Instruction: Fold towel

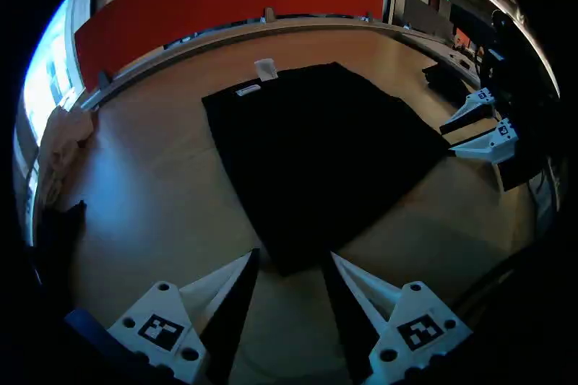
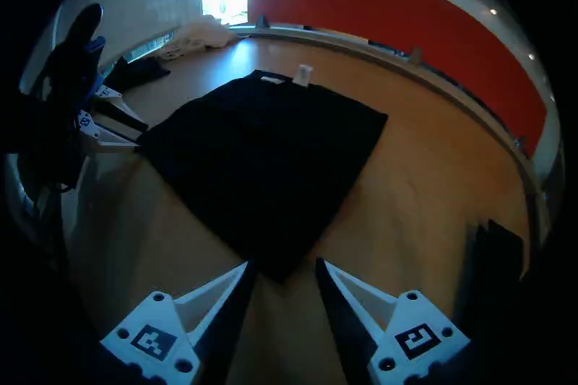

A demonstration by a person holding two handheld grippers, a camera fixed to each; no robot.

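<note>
Towel (image 1: pixel 318 146) lay flat on the surface (image 1: pixel 159 197), one near corner poking between the spread fingers of the left gripper (image 1: pixel 289 255). Right gripper (image 2: pixel 282 264), spread too, faced the neighbouring corner equally close.

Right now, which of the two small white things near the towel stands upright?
The white block beside the towel; the other, a tag, lies flat on it.

Black towel (image 2: pixel 267 161) flat on wooden table (image 2: pixel 433 197), right tool (image 2: pixel 283 266) — fingers apart — at near corner, left tool (image 2: pixel 139 136) at left corner
</note>
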